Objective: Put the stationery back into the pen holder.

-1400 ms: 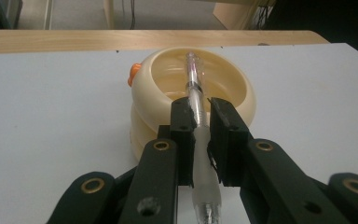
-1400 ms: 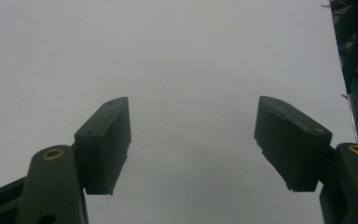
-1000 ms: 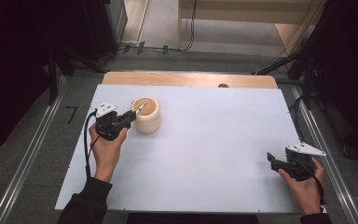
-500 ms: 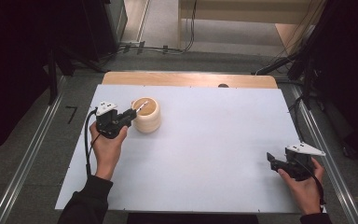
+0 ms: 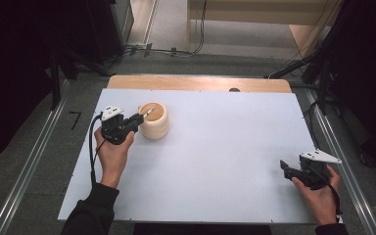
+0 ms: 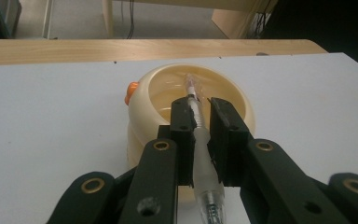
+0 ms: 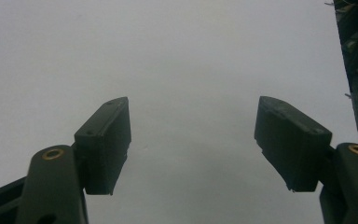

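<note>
Left gripper view shows the left gripper (image 6: 198,109) clenched on a clear plastic pen (image 6: 199,140), tip over the cream round ribbed cup (image 6: 144,126) with an orange knob (image 6: 131,88). High view: cup on white table (image 5: 225,147), right gripper (image 5: 285,169) well apart, jaws spread, empty.

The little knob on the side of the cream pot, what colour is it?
Orange knob on the pot; clearest in the left gripper view.

Bench, white top, one item standing on it.
Bench (image 5: 210,161): white sheet over a pale wooden top, wood showing as a strip along the far edge. Cream ribbed pot (image 5: 154,121): upright, near the far left corner, open-mouthed.
</note>
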`<act>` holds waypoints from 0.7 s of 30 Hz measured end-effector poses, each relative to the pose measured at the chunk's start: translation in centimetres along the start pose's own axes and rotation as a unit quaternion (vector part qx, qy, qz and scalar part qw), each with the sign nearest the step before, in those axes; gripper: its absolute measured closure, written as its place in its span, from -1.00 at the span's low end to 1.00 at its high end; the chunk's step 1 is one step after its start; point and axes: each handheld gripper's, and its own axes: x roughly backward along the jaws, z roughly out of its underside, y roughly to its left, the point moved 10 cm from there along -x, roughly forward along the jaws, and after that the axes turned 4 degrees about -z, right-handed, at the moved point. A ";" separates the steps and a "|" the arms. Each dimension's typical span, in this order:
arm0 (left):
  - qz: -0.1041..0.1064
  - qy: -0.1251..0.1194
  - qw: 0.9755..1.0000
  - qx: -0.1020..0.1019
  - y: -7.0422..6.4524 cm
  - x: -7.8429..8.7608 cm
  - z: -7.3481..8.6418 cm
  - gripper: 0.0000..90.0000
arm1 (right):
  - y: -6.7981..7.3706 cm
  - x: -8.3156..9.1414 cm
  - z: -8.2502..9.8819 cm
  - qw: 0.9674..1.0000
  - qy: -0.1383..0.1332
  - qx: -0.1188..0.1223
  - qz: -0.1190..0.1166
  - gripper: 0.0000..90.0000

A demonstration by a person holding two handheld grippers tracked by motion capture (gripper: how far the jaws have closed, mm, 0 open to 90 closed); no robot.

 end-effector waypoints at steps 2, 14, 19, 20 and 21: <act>-0.001 0.000 1.000 0.000 0.0 0.0 0.0 0.79 | 0.0 0.0 0.0 1.000 0.000 0.001 0.000 -0.42; -0.001 -0.002 1.000 0.000 0.0 -0.3 -0.1 0.79 | 0.0 0.0 0.0 1.000 0.000 0.001 0.000 -0.42; 0.001 -0.003 1.000 0.000 0.0 -0.2 -0.2 0.79 | 0.0 0.0 0.0 1.000 0.001 0.000 0.000 -0.42; 0.001 -0.004 1.000 0.000 -0.1 -0.2 -0.2 0.82 | 0.0 0.0 0.0 1.000 0.001 0.000 -0.001 -0.42; 0.001 -0.004 1.000 -0.001 -0.1 -0.2 -0.2 0.82 | 0.0 -0.1 0.0 1.000 0.001 0.000 -0.001 -0.42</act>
